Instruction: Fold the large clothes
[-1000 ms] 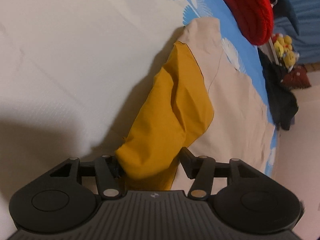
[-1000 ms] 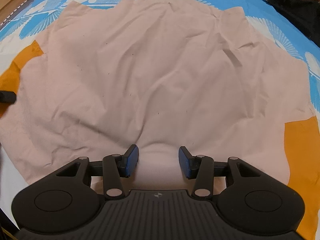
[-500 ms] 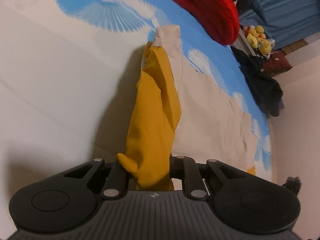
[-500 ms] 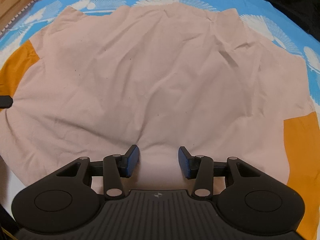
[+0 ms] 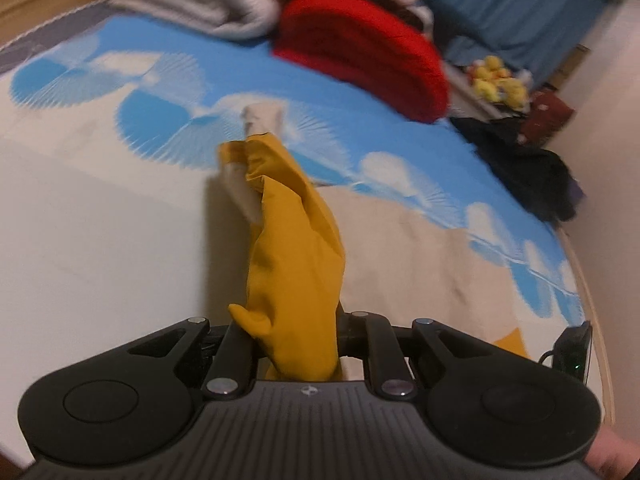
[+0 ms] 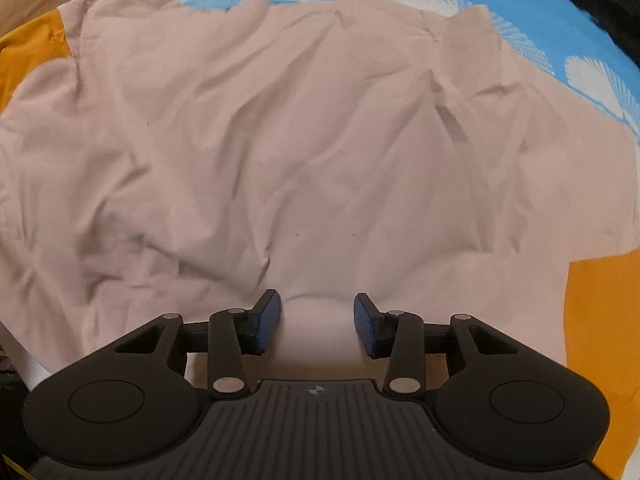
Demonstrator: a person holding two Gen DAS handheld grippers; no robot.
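A matt beige cotton-like shirt (image 6: 320, 140), softly creased, has smooth mustard-yellow cloth sleeves (image 5: 296, 264). It lies on a printed blue-and-white bedsheet (image 5: 168, 92). A red ribbed knit (image 5: 360, 48) sits behind. The grippers' bodies (image 6: 316, 432) are matt black ribbed plastic with small metal pins.

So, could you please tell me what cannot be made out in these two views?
- Left wrist view: the left tool's pads, buried in the yellow sleeve it grips.
- Left wrist view: red bundle and yellow toys, motion-blurred.
- Right wrist view: the beige shirt's near hem, behind the closing right tool.
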